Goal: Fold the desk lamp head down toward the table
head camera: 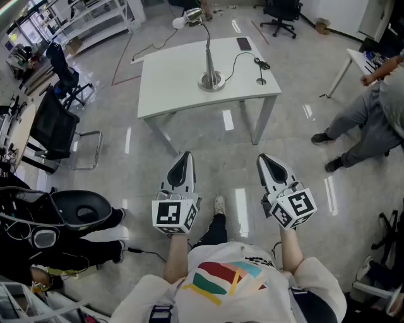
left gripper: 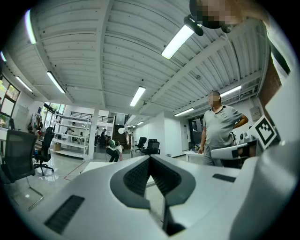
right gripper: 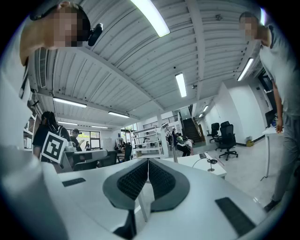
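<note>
A silver desk lamp stands upright on a white table, its round base near the table's front edge and its head with a white bulb raised at the far side. A black cord runs from the base across the tabletop. My left gripper and right gripper hang over the floor well short of the table, both shut with nothing between the jaws. In the right gripper view the lamp stem shows small beyond the shut right gripper. The left gripper is shut too.
A dark phone and a small stand lie on the table. Black office chairs stand at the left and another at the back. A person stands at the right by a second table.
</note>
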Demonstrator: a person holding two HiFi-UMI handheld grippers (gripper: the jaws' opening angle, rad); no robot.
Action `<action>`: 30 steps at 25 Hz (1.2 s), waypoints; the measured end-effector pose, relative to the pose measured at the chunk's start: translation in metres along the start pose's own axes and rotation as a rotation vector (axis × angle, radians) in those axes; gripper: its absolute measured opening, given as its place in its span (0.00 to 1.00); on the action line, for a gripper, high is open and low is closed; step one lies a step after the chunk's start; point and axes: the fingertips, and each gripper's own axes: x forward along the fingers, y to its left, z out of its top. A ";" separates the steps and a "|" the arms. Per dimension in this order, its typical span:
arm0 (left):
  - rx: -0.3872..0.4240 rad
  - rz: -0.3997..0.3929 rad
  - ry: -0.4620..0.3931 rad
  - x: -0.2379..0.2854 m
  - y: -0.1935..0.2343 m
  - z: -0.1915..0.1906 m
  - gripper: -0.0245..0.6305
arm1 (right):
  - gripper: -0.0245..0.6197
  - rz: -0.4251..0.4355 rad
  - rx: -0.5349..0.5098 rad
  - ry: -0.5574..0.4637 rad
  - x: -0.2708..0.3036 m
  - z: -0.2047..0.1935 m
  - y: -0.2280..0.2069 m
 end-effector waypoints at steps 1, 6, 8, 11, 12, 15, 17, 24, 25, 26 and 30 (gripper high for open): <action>0.021 0.010 0.006 0.013 0.012 0.002 0.11 | 0.05 0.008 -0.003 -0.003 0.017 0.004 -0.003; 0.030 0.039 -0.021 0.086 0.072 0.020 0.11 | 0.05 -0.002 -0.023 0.027 0.106 0.025 -0.036; 0.032 0.036 -0.044 0.121 0.092 0.028 0.11 | 0.05 -0.011 -0.018 0.028 0.141 0.031 -0.054; 0.047 0.007 -0.060 0.189 0.125 0.029 0.11 | 0.05 -0.021 -0.019 0.017 0.204 0.034 -0.084; 0.055 -0.007 -0.060 0.216 0.139 0.026 0.11 | 0.05 -0.025 -0.021 0.017 0.232 0.033 -0.095; 0.075 -0.042 -0.044 0.283 0.168 0.018 0.11 | 0.05 -0.022 -0.016 0.018 0.299 0.033 -0.123; 0.066 -0.070 -0.034 0.304 0.169 0.014 0.11 | 0.05 -0.018 -0.010 0.016 0.317 0.033 -0.135; 0.015 -0.157 0.004 0.397 0.171 0.018 0.31 | 0.05 0.108 0.036 0.018 0.385 0.052 -0.189; 0.025 -0.146 0.004 0.410 0.173 0.024 0.31 | 0.05 0.157 0.033 0.027 0.395 0.057 -0.194; 0.030 -0.139 -0.004 0.421 0.174 0.030 0.31 | 0.05 0.197 0.016 0.032 0.405 0.064 -0.200; -0.071 -0.146 -0.098 0.448 0.176 0.065 0.40 | 0.12 0.310 -0.109 0.047 0.442 0.096 -0.216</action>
